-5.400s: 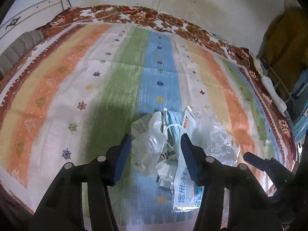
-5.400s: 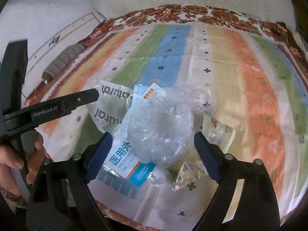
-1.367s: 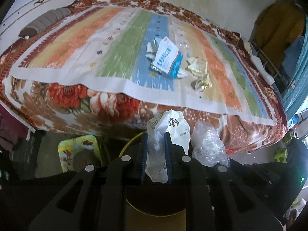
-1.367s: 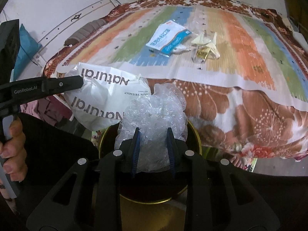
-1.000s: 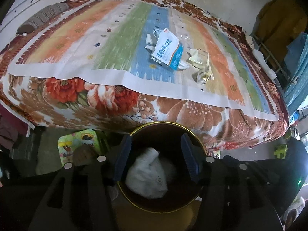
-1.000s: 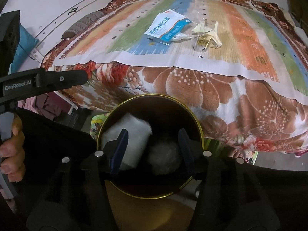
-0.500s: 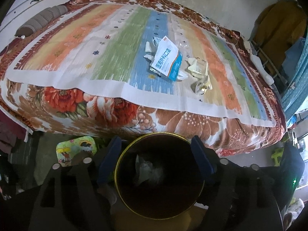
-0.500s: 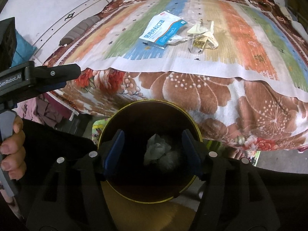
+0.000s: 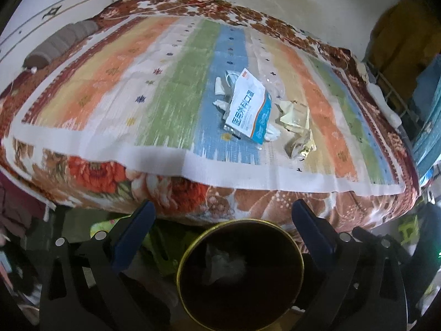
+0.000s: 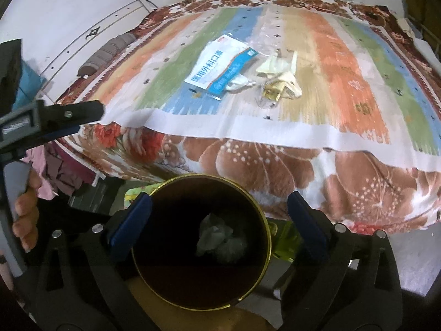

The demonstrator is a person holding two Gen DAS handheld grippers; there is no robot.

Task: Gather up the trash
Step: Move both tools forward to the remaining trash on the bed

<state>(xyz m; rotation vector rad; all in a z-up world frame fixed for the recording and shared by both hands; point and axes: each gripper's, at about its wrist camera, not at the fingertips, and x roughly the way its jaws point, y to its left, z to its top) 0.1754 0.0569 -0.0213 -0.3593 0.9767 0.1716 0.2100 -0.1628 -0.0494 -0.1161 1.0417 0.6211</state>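
A round dark bin with a shiny gold metal rim (image 10: 249, 197) is sitting below the matt black plastic claw, holding crumpled clear plastic film (image 10: 220, 238). Beyond the claw, a glossy white-and-blue plastic packet (image 9: 249, 110) is lying on a matt striped woven cloth (image 9: 171, 93).

The left gripper (image 9: 223, 220) tilts steeply downward, its jaws opening wide with nothing pressed between the blue pads (image 9: 132, 237). The right gripper (image 10: 220, 209) matches it, jaws opening, empty. At nine o'clock in the right wrist view, a hand (image 10: 24, 218), apparently the left, grips a handle.
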